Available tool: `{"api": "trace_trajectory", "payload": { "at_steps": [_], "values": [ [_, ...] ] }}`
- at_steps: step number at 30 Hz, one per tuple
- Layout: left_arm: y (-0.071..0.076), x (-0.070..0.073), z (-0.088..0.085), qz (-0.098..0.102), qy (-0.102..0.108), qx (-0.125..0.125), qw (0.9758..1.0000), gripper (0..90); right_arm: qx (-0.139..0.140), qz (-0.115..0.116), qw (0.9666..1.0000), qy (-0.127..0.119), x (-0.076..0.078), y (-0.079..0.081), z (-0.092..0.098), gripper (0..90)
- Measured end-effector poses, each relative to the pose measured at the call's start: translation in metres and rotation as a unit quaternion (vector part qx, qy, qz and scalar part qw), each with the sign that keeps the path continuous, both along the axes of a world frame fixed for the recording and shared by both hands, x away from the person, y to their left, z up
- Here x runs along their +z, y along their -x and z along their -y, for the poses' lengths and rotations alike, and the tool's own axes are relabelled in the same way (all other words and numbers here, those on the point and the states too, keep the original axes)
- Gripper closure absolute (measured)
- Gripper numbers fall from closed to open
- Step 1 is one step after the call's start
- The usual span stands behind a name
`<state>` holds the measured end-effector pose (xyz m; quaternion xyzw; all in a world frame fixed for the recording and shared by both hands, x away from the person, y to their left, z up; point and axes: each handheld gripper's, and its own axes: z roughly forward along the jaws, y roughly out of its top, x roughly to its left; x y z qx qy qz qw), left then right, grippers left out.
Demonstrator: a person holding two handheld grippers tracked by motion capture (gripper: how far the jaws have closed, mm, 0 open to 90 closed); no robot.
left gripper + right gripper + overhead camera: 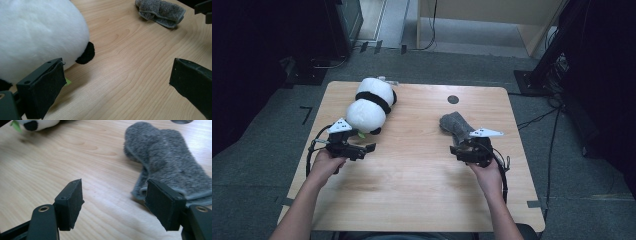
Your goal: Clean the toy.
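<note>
A white and black panda plush (369, 102) lies at the table's far left. A grey fuzzy sock (455, 125) lies right of the middle. My left gripper (370, 147) stands open just in front of the panda. In the left gripper view the panda (37, 35) sits beside the left jaw, and nothing is between the jaws of that gripper (117, 75). My right gripper (456, 149) is open at the sock's near end. In the right gripper view its right jaw stands in front of the cuff of the sock (167, 160), while bare wood shows between the jaws of the gripper (115, 192).
The wooden table (412, 170) has a dark round hole (453, 99) near its far edge, beyond the sock. A small green tag (68, 81) pokes out under the panda. Cables and dark equipment stands sit on the grey floor around the table.
</note>
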<state>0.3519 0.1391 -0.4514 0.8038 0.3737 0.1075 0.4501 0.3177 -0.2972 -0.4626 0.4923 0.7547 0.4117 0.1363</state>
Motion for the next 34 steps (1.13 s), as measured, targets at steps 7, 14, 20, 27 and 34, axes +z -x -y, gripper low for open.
{"api": "trace_trajectory", "payload": {
  "at_steps": [7, 14, 20, 27, 34],
  "values": [
    [0.008, -0.008, 0.007, -0.005, -0.006, -0.019, 0.9998, 0.0, 0.029, -0.008, 0.9995, 0.004, -0.004, 0.01, -0.019, 29.8],
    [0.016, -0.02, 0.008, -0.011, -0.015, -0.037, 0.9991, 0.0, 0.054, -0.014, 0.9984, 0.013, -0.012, 0.01, -0.039, 29.7],
    [0.012, -0.025, 0.008, -0.021, -0.005, -0.037, 0.9991, 0.0, 0.069, -0.022, 0.9971, 0.024, -0.019, 0.008, -0.05, 29.7],
    [0.009, -0.028, 0.008, -0.025, -0.007, -0.038, 0.9989, 0.1, 0.075, -0.022, 0.9963, 0.034, -0.025, 0.003, -0.057, 29.7],
    [0.008, -0.03, 0.008, -0.027, -0.009, -0.037, 0.9989, 0.1, 0.078, -0.029, 0.9959, 0.035, -0.025, 0.003, -0.058, 30.9]
  ]
}}
